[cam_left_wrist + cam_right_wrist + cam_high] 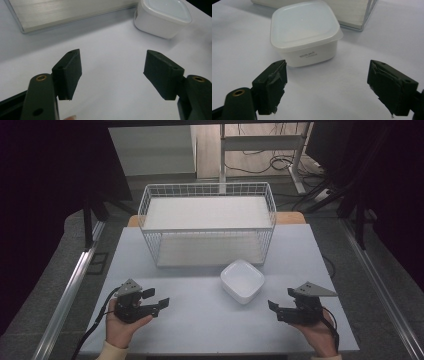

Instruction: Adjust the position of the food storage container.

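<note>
A white square container with a translucent lid (242, 280) sits on the pale table in front of a wire rack. My left gripper (157, 298) rests low at the table's front left, held in a hand, with its jaws open and nothing between them. In the left gripper view the container (162, 17) lies ahead to the upper right of the gripper (112, 72). My right gripper (281, 301) is at the front right, also open and empty. In the right gripper view the container (305, 32) stands close ahead, a little left of the gripper (327, 82).
A white wire basket rack (207, 222) with two shelves stands at the back middle of the table (200, 320). Its lower shelf edge (67, 15) and a corner (362, 22) show in the gripper views. Dark curtains flank both sides.
</note>
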The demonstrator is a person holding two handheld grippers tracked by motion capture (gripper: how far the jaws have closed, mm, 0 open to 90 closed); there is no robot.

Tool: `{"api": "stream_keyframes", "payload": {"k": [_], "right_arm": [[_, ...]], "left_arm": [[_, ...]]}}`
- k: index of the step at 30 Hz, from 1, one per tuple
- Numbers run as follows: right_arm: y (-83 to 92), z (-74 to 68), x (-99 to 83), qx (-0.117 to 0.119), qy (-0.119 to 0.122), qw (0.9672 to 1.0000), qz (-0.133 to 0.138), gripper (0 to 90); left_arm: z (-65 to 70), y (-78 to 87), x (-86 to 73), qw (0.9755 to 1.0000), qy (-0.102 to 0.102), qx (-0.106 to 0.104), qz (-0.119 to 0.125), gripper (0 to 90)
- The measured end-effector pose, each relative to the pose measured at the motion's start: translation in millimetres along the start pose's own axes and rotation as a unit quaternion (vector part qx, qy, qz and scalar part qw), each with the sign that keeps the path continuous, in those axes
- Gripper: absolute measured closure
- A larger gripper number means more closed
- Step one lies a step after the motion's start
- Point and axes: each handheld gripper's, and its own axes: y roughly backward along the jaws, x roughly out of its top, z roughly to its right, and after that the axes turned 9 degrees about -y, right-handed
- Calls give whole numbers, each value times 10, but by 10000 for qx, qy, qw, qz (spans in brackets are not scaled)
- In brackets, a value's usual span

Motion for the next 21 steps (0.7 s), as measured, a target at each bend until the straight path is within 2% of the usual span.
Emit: {"api": "stream_keyframes", "payload": {"k": [10, 21], "right_arm": [[-26, 6, -16, 43, -98, 9999, -88, 182], [4, 5, -14, 35, -75, 9999, -61, 194]], "left_arm": [[-56, 49, 13, 10000, -61, 24, -6, 296], [-36, 24, 7, 10000, -43, 22, -43, 293]]}}
